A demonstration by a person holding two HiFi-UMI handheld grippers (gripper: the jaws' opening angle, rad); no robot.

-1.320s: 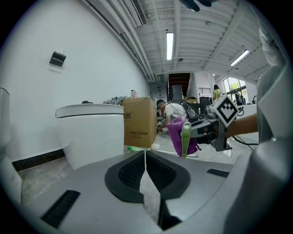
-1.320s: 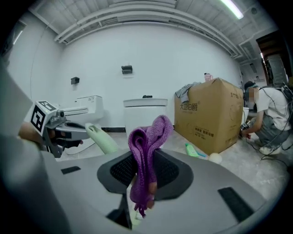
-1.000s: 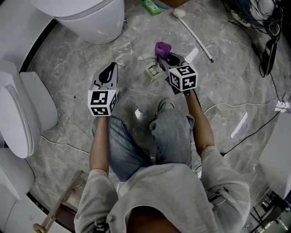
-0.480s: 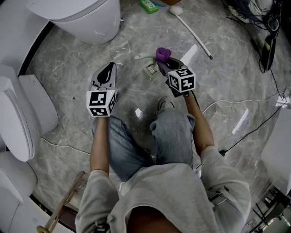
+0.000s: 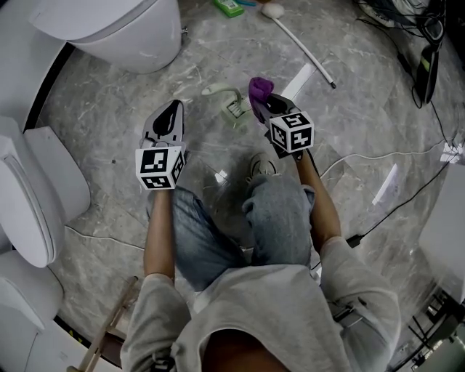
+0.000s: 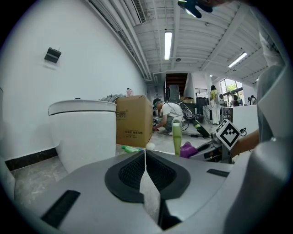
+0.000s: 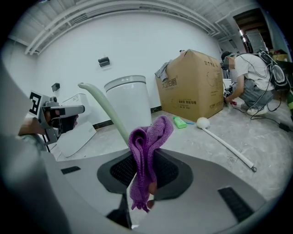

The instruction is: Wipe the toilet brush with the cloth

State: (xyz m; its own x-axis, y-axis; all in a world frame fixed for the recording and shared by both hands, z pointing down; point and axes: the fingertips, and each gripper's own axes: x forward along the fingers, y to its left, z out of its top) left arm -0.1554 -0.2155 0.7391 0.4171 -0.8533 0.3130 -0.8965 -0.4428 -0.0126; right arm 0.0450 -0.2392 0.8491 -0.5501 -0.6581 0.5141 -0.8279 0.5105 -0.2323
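Observation:
The toilet brush (image 5: 231, 105) is pale green and stands in its holder on the grey floor, between my two grippers. Its curved handle (image 7: 106, 112) rises just behind the cloth in the right gripper view and stands as a green post (image 6: 176, 137) in the left gripper view. My right gripper (image 5: 266, 96) is shut on a purple cloth (image 5: 259, 89), which hangs bunched between the jaws (image 7: 145, 151), a little right of the brush. My left gripper (image 5: 173, 110) is shut with nothing in it (image 6: 145, 154), to the left of the brush.
A white toilet (image 5: 120, 29) stands at the far left and another toilet (image 5: 29, 192) at the left edge. A white rod with a round head (image 5: 301, 42) and a green bottle (image 5: 229, 7) lie beyond. Cables (image 5: 407, 29) run at right. A cardboard box (image 7: 192, 82) stands behind.
The head view has drifted, so the floor slides up and left. The right gripper with the cloth sits slightly farther right of the brush holder. Both grippers stay shut.

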